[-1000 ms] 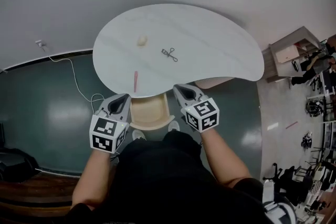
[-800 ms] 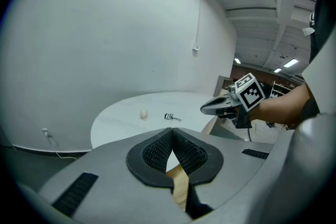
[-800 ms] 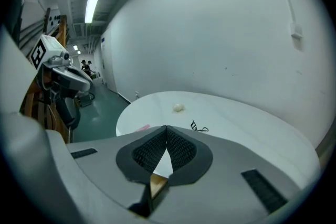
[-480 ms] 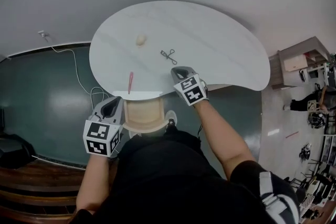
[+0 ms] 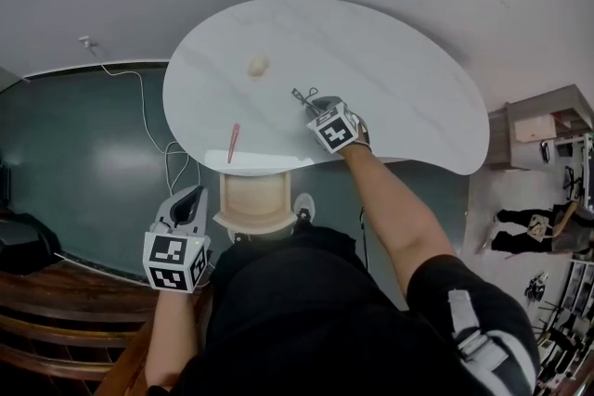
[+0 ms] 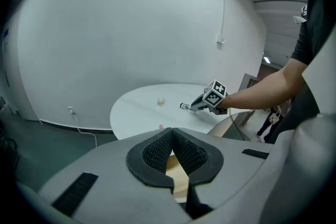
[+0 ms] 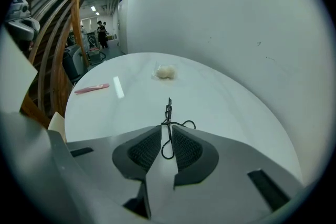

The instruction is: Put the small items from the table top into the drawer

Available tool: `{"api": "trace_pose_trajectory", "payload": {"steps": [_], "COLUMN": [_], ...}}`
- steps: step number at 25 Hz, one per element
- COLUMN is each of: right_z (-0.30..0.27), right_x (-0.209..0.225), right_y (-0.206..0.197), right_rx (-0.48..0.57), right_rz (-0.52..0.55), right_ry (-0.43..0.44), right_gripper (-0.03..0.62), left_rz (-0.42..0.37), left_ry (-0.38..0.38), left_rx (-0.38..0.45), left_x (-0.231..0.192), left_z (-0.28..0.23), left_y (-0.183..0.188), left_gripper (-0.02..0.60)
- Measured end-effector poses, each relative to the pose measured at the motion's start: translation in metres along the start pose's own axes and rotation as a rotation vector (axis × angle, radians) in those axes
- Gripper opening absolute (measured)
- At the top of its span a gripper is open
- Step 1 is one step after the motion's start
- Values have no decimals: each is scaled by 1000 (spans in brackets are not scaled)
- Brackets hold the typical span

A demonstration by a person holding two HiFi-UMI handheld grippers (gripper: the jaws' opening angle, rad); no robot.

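Note:
On the white table (image 5: 399, 79) lie a cream ball (image 5: 257, 66), a pink stick (image 5: 233, 142) near the front edge and a black wire tool with loop handles (image 5: 304, 95). My right gripper (image 5: 313, 105) is down at the tool. In the right gripper view its jaws (image 7: 167, 136) have just been opening, and one loop of the tool (image 7: 169, 113) lies in the narrow gap between them. My left gripper (image 5: 190, 199) hangs shut and empty beside the open wooden drawer (image 5: 255, 199) under the table's front edge.
A white cable (image 5: 148, 121) trails over the dark green floor left of the table. Wooden steps (image 5: 56, 311) rise at the lower left. Furniture (image 5: 548, 121) and people stand far right. A white wall lies behind the table.
My right gripper has gone from the table's front edge out over the table top to the black tool. My left gripper has dropped a little beside the drawer.

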State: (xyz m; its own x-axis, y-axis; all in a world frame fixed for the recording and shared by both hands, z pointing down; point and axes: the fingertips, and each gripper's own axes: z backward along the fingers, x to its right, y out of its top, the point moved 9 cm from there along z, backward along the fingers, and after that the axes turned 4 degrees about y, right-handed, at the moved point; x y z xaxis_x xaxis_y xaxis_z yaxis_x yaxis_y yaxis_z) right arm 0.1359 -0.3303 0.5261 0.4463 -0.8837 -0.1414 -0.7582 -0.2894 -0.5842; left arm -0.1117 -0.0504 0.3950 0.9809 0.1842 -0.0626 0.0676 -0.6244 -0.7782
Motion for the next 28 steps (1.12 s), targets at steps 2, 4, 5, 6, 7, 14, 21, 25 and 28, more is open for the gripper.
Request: {"api": "trace_pose_trajectory", "payload": {"steps": [2,4,5,6,7,14,21,25,28], "right_z": [-8,-14,-17,-20,-23,-33,-24,-12,2], "right_x": [4,7,9,9,9,9,13,2,-9], "right_y": [2,3,3,2,1,-6,-8,-3,1], "right_rx": [-24,-43,-50,-56,-62,-71,-60,22,73], "right_rz": [19,36,42,42,30,-104,-185,-181,-185], "right_ry": [17,35,44,55,69,158,137,171,174], "right_gripper": [48,48,48,47,46,30,17,15,15], "left_rz": [26,40,44,48,52,98,94,82,67], "left_ry": [9,20,26,31,35,36,27,6,-10], "left_rx": [-7,-11,-11,-12,-13,-10,-3,1,2], "left_x": [0,-1,-1,-1,-2,-4,-9,-12,-15], "left_z": [3,5,7,8,10,17,18,15,12], "left_y": [-4,-6,-7,-9,-10,-16,-16,-14,-13], "left_gripper": [17,16,17,17,17,15,16,15,17]}}
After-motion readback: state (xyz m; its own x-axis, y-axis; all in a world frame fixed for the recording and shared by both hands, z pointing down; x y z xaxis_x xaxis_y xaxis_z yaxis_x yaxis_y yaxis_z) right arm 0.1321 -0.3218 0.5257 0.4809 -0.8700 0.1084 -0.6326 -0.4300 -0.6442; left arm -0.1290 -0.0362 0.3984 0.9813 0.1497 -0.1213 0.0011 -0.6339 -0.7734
